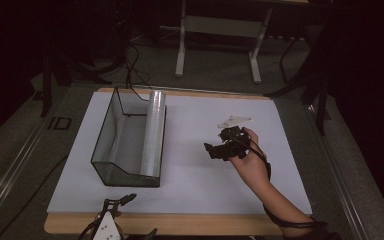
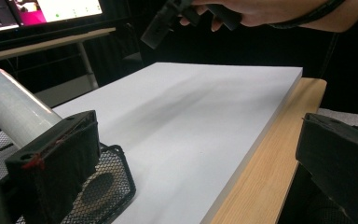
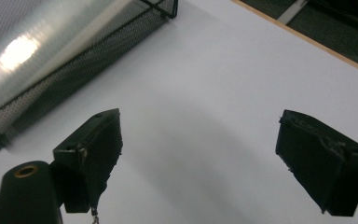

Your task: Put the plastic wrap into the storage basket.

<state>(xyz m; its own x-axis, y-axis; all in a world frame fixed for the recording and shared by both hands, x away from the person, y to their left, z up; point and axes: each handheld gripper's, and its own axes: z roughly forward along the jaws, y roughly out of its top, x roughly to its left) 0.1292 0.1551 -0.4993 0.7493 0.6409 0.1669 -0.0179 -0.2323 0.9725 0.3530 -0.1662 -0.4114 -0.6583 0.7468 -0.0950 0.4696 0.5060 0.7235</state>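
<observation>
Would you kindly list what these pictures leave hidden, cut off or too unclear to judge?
- Left gripper: high view, its body cut off by the bottom edge.
- Black wire-mesh basket: its floor under the shiny plastic-film roll is hidden in the high view; in the left gripper view a jaw covers its near corner.
- Roll's far end: right gripper view, blurred and cut by the top edge.
- Right gripper: high view, small and dark, jaws hard to separate.
- Room beyond the white board: too dark.

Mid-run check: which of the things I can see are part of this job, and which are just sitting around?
In the job:
- roll of clear film, lying along the basket's rim
- black mesh basket
- right gripper, open, above the white board
- left gripper, open, at the near edge

Just around:
- table frame on the floor beyond
- monitor
</observation>
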